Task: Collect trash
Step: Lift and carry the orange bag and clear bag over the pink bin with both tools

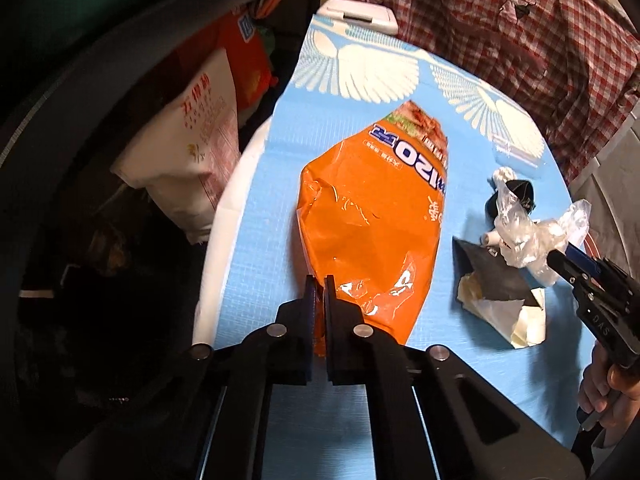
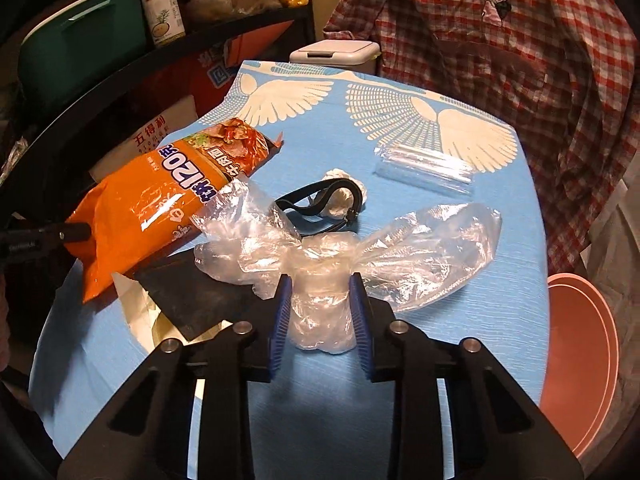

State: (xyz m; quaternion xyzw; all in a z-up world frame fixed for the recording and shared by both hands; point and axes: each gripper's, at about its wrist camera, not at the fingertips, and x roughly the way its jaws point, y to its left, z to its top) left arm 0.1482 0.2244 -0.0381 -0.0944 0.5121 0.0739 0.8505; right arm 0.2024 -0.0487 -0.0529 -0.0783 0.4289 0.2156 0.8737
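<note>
An orange snack bag lies crumpled on the blue table cloth. My left gripper is shut on the bag's near edge; it also shows at the far left of the right wrist view, left gripper on the orange bag. A crumpled clear plastic bag sits between the blue pads of my right gripper, which press on its bunched middle. From the left wrist view, the right gripper holds the clear bag at the table's right side.
A black and white paper scrap lies beside the clear bag. Behind it are a black band with a white wad and a clear wrapper. A white lidded bin stands past the table, shelves at left, a pink stool at right.
</note>
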